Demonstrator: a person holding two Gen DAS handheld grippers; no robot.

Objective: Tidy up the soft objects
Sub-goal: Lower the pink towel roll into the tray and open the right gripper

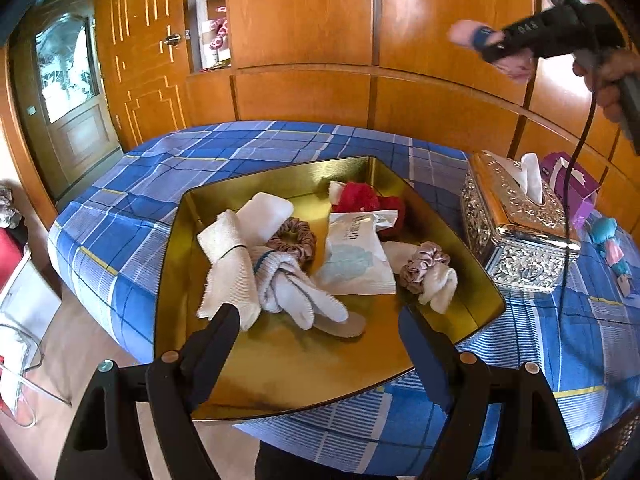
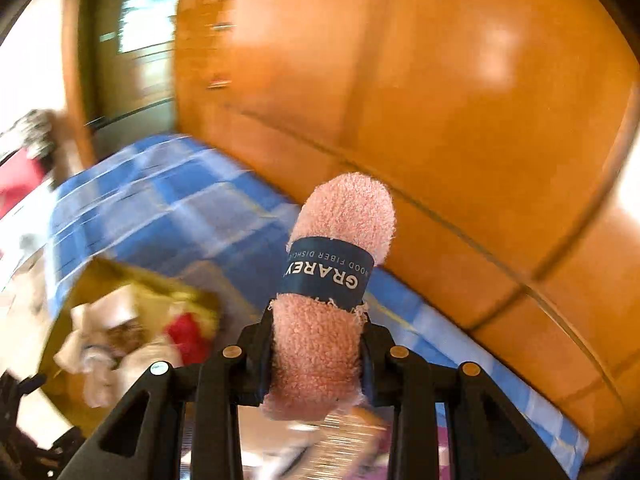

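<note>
Two black two-finger grippers are in view. The right gripper point(image 2: 318, 344) pinches a rolled pink terry dishcloth with a dark blue paper band point(image 2: 332, 276); both pads press the lower part of the roll, and the banded, rounded end stands out past the fingertips toward twelve o'clock in the right wrist view. The left wrist view shows that gripper and its roll at one o'clock, raised well above the table and blurred.

The left gripper point(image 1: 320, 316) stands spread, nothing between its pads, over the near edge of a shallow gold metal tray point(image 1: 280, 368) on a blue plaid tablecloth point(image 1: 160, 176). In the tray, ahead of the open fingers:
- folded white ribbed cloth point(image 1: 230, 268), at eleven o'clock, just beyond the left finger
- knotted white sock with blue stripes point(image 1: 296, 288), at twelve o'clock
- brown scrunchie point(image 1: 292, 238), behind the sock
- white printed packet point(image 1: 356, 256), at one o'clock
- pale pink scrunchie point(image 1: 424, 266), right of the packet
- red knitted item point(image 1: 360, 200), at the far side

An embossed silver tissue box point(image 1: 516, 232) stands outside the tray, at two o'clock.
</note>
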